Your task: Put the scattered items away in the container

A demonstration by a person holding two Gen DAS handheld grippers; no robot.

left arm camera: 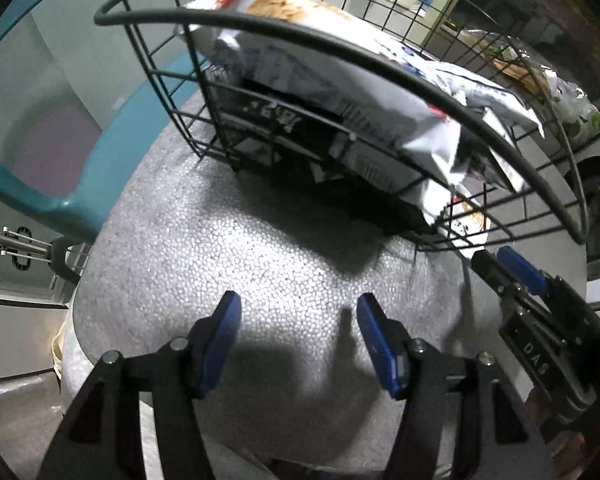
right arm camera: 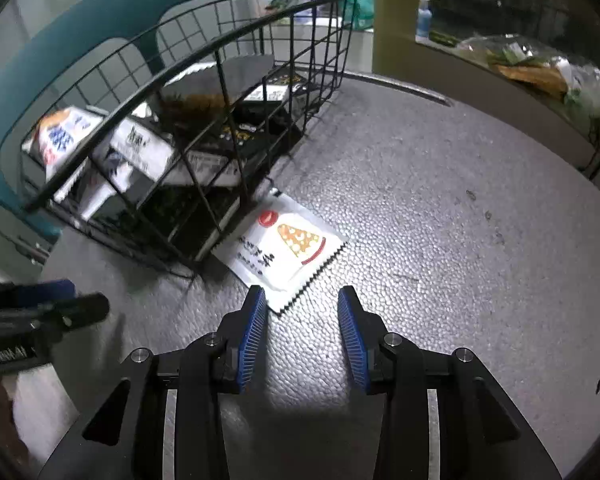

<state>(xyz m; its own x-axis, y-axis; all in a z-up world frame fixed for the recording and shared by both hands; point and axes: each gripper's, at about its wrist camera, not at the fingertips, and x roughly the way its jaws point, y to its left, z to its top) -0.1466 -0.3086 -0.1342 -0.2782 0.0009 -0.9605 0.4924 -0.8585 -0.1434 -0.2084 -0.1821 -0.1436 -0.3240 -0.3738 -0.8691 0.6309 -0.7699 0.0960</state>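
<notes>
Seen from the right wrist view, a black wire basket (right arm camera: 204,120) stands at the left on a grey foam tabletop (right arm camera: 440,208), its long axis running from lower left to upper right. Several packets are packed inside it, among them a white one with blue print (right arm camera: 60,136) at the left end. Just right of the basket's near corner a white sachet with a pizza-slice picture (right arm camera: 284,248) lies flat on the foam — its long axis runs from upper left to lower right, its serrated edge facing lower right and its upper-left end tucked against, perhaps partly under, the basket's base. The right gripper (right arm camera: 302,300) is pitched steeply down over the foam, its left blue pad (right arm camera: 254,320) overlapping the sachet's lower corner; the jaws stand partly apart and nothing is clamped between them.

From the left wrist view, the left gripper (left arm camera: 298,304) is likewise pointed steeply down at bare foam in front of the basket (left arm camera: 340,46) — its jaws are spread wide and hold nothing. A large white bag (left arm camera: 340,80) is propped across the basket's rim, sloping down to the right.
</notes>
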